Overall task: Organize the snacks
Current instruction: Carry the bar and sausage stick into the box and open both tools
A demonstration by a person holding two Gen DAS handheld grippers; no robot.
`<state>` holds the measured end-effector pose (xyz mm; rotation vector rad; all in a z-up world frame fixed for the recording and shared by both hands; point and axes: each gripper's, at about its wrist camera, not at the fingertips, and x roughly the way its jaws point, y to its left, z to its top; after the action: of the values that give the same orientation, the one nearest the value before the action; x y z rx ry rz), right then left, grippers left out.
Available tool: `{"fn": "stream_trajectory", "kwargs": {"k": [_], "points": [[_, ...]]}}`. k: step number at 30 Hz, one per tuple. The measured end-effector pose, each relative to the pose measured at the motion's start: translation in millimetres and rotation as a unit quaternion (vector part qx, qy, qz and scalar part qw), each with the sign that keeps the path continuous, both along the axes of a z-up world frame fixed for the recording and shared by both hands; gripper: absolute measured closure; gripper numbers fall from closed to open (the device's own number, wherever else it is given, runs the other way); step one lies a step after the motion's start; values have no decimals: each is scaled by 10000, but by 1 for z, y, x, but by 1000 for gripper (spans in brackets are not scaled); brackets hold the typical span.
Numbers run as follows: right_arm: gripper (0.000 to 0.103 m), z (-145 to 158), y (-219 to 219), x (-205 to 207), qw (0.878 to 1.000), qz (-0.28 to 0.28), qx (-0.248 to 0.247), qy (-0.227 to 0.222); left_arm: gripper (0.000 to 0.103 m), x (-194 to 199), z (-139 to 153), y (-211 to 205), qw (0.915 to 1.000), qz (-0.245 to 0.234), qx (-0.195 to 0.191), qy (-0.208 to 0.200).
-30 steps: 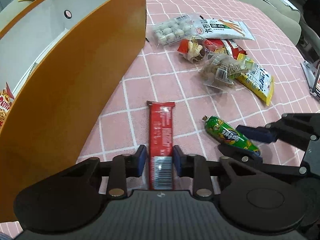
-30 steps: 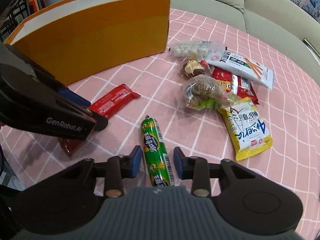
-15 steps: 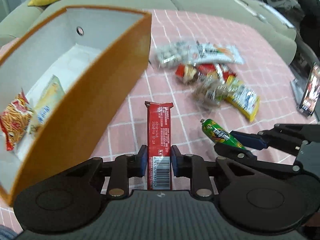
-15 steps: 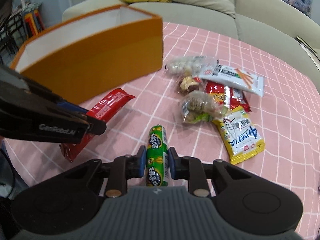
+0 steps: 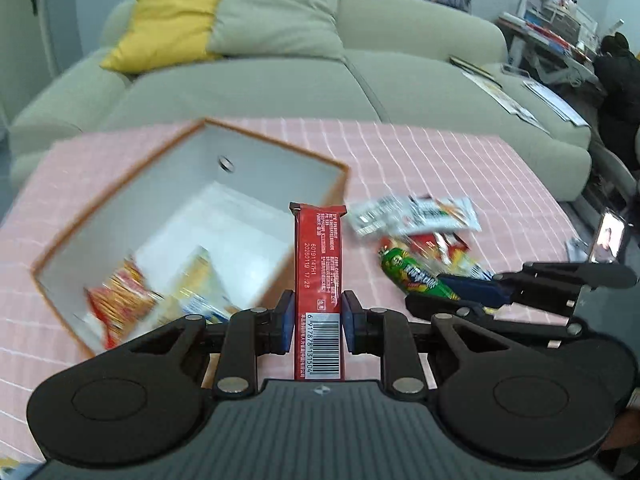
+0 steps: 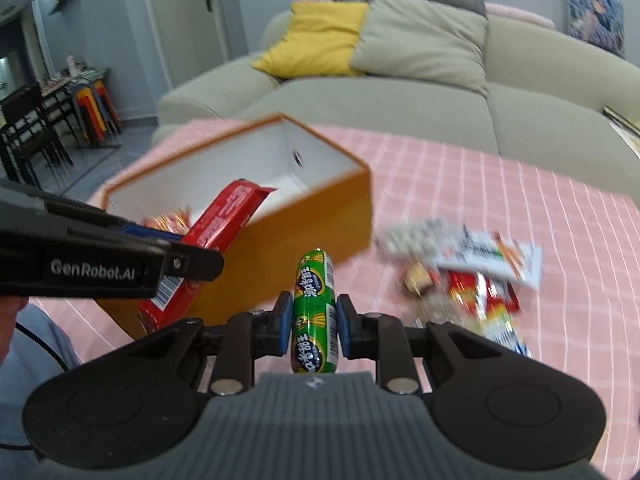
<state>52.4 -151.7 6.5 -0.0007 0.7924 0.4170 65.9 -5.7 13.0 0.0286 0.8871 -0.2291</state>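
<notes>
My left gripper (image 5: 318, 322) is shut on a long red snack bar (image 5: 319, 264) and holds it in the air above the near right edge of the orange box (image 5: 120, 190). The bar also shows in the right wrist view (image 6: 216, 232). My right gripper (image 6: 313, 326) is shut on a green sausage stick (image 6: 314, 308), lifted off the table just right of the box (image 6: 304, 220). The box is white inside and holds two snack packets (image 5: 120, 300). A pile of loose snacks (image 5: 424, 224) lies on the pink checked tablecloth (image 5: 440, 160) to the right.
A beige sofa (image 5: 280, 72) with yellow and grey cushions stands behind the table. A phone on a stand (image 5: 608, 240) is at the table's right edge. Chairs and stools (image 6: 60, 112) stand far left in the room.
Both grippers closed on their snacks and lifted them off the table. They rose and moved toward the box, so its open top and contents now show.
</notes>
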Motion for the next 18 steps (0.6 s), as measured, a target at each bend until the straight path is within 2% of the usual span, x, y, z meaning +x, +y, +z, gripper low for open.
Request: {"fn": "stream_trajectory", "kwargs": {"k": [5, 9, 13, 18], "points": [[83, 27, 31, 20, 9990, 342, 3, -290, 77, 10, 17, 28, 9997, 236, 3, -116], [83, 36, 57, 43, 9977, 568, -79, -357, 76, 25, 25, 46, 9994, 276, 202, -51], [83, 33, 87, 68, 9953, 861, -328, -284, 76, 46, 18, 60, 9986, 348, 329, 234], [84, 14, 120, 100, 9891, 1203, -849, -85, 76, 70, -4, 77, 9953, 432, 448, 743]]}}
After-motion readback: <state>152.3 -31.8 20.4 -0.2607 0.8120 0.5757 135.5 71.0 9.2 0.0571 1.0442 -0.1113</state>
